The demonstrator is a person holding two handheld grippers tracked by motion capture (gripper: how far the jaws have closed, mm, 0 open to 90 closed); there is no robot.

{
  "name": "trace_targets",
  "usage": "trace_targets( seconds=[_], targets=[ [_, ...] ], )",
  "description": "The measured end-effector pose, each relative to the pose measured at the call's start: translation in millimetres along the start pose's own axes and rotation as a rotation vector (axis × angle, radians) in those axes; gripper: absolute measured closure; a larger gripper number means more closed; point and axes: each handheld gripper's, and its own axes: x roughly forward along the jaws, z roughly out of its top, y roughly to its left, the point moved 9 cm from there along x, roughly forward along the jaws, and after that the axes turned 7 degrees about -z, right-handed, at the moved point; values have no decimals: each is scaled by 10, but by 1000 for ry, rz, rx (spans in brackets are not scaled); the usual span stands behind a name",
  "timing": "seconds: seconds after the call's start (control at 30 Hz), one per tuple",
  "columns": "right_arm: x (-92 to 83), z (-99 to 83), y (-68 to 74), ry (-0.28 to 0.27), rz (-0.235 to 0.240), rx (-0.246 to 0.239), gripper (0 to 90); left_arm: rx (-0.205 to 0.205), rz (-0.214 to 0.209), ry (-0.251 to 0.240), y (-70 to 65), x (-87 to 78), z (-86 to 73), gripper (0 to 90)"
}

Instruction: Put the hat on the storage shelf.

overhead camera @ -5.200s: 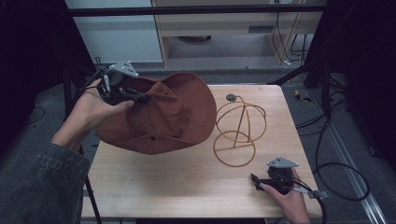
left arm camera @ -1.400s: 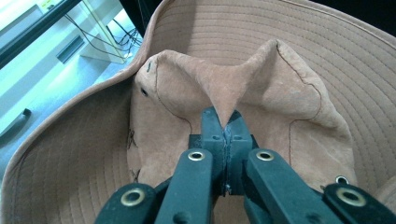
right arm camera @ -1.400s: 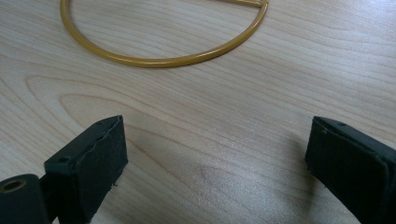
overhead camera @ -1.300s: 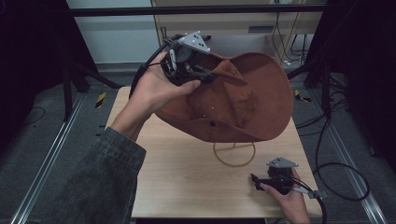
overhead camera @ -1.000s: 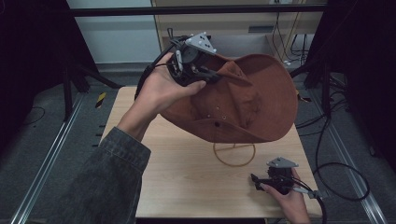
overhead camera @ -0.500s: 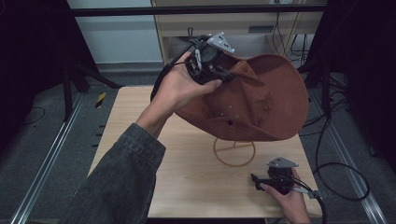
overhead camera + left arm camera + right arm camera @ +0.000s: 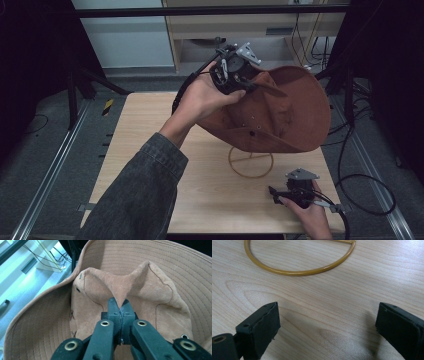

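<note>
Hat: a brown suede wide-brimmed hat (image 7: 280,112) is held up above the far right part of the table, tilted, its crown towards the person and its brim spread over the stand.
Left gripper: the left gripper (image 7: 239,80) is pressed together on a fold of the hat's crown; in the left gripper view (image 7: 119,305) the suede is seen pinched tight between the two black jaws, a peak of cloth rising just above them.
Left hand: the left hand (image 7: 202,97) is wrapped around the gripper's body, a dark denim sleeve (image 7: 137,197) reaching up from the bottom edge.
Stand: a yellow wire hat stand (image 7: 251,161) is seen on the table below the hat; its round base ring lies flat on the wood, its upper part hidden by the brim. Whether the hat touches it cannot be told.
Right gripper: the right gripper (image 7: 274,192) is rested low at the near right of the table, jaws spread wide with nothing between them; in the right gripper view the stand's ring (image 7: 299,272) is shown just ahead.
Table: a light wooden table (image 7: 145,135).
</note>
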Motion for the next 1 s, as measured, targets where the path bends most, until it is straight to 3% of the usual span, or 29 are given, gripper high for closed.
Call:
trace_targets(
  seconds=[0.63,1.0],
  targets=[
    [2,3,-10,-4,-1,-12,57,-23,-16,53,56,298,-160,890],
    [3,5,-12,-6,-2,-14,57,-20,-29,78,13,418,-218,889]
  ],
)
